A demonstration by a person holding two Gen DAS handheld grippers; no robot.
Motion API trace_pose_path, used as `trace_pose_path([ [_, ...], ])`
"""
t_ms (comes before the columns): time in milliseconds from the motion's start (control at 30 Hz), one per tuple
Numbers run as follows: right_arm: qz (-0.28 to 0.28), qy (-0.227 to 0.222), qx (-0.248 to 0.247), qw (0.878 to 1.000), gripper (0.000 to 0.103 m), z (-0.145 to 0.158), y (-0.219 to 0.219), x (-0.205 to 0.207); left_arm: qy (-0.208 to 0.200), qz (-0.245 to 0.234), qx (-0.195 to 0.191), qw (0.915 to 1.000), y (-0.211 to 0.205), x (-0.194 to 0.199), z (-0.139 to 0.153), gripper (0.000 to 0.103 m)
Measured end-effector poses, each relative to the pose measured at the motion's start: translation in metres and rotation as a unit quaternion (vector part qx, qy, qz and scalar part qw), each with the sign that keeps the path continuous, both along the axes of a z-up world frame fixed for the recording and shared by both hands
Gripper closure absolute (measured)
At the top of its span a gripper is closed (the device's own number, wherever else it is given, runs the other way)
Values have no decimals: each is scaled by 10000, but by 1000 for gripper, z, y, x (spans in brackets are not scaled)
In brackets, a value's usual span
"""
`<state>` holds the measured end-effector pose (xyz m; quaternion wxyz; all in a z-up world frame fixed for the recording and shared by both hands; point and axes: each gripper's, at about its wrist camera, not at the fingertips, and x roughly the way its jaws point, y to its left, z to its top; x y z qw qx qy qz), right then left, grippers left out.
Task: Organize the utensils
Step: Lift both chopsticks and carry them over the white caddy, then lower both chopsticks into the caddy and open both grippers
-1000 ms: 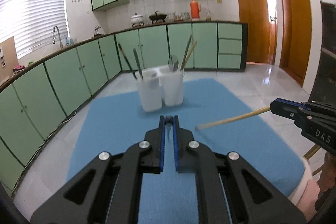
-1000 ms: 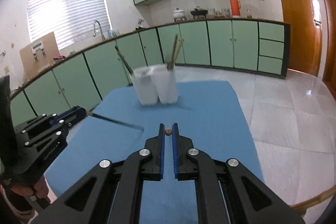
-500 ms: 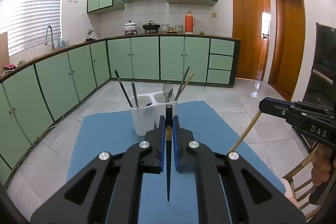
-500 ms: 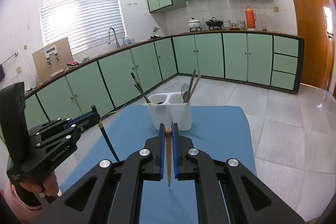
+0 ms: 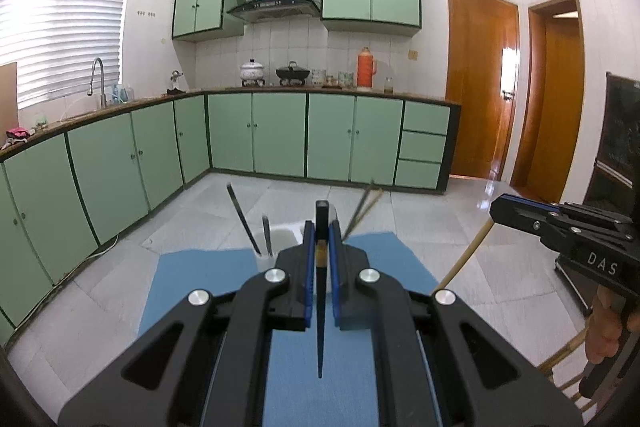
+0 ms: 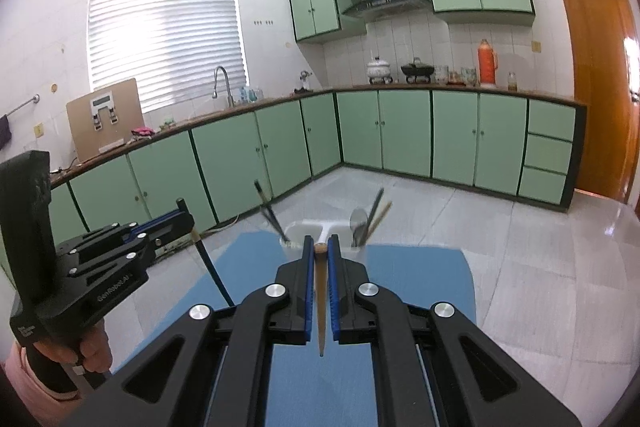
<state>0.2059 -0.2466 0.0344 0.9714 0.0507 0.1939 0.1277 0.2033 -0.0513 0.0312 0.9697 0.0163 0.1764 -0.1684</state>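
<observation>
My left gripper (image 5: 321, 233) is shut on a black chopstick (image 5: 320, 323) that hangs point down above the blue mat (image 5: 192, 291). My right gripper (image 6: 320, 247) is shut on a wooden chopstick (image 6: 321, 311), also point down. The left gripper also shows in the right wrist view (image 6: 186, 215), the right gripper in the left wrist view (image 5: 498, 209). The white two-cup utensil holder (image 6: 320, 227) stands at the mat's far end, mostly hidden behind the fingers. It holds dark chopsticks (image 5: 244, 223) on its left side and a spoon (image 6: 359, 218) with more chopsticks on its right.
Green floor cabinets (image 5: 280, 135) run along the back and left walls, with a sink tap (image 5: 96, 75) on the counter. Wooden doors (image 5: 480, 83) stand at the right. A wooden chair (image 5: 568, 351) shows at the lower right. The floor is glossy white tile.
Both grippers tilted up and rose, so each chopstick swung from sideways to hanging point down. The holder has dropped low in both views, behind the fingers.
</observation>
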Motion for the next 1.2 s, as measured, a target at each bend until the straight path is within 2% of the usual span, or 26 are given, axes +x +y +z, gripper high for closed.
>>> trace_pose_path([
  [367,-80,-406,-92,9991,96,46,7,61,-679,156,-244,9973,-10,52,60,97],
  [633,-189,-481,-201,9985,96,60,10,118,-938,335,-340,9944,-20,106,79,97],
  [867,-301,-292,-350,9985,96,40,16,165,-882,526,-318,9942,-25,155,62,97],
  [1200,-207,188,-321,9991,96,-11,26,204,-230,688,-63,9973,-24,212,4,97],
])
